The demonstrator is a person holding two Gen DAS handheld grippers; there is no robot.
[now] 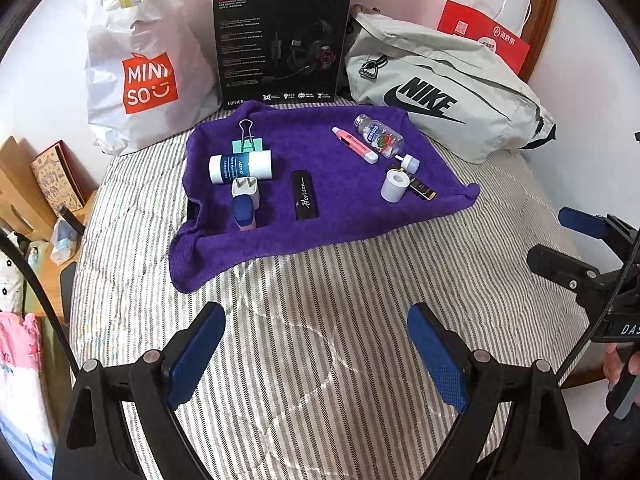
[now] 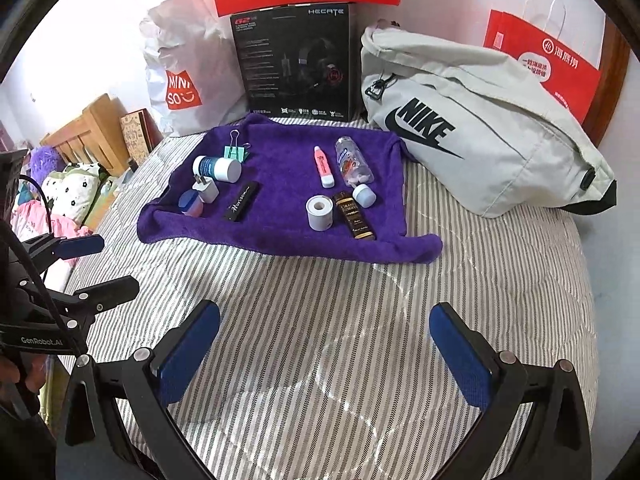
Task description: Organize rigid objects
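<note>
Small rigid items are seen scattered across a purple towel (image 1: 320, 216) on the bed (image 1: 340, 320); nothing appears sorted yet. Left gripper (image 1: 316, 356) and right gripper (image 2: 325, 356) are held empty, fingers apart, short of the towel.

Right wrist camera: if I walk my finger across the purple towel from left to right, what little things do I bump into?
Blue-and-pink cap → white plug → black Horizon bar → white roll → brown tube → small white cap.

Small rigid objects (image 2: 320, 208) scattered flat on purple towel (image 2: 280, 160)
</note>
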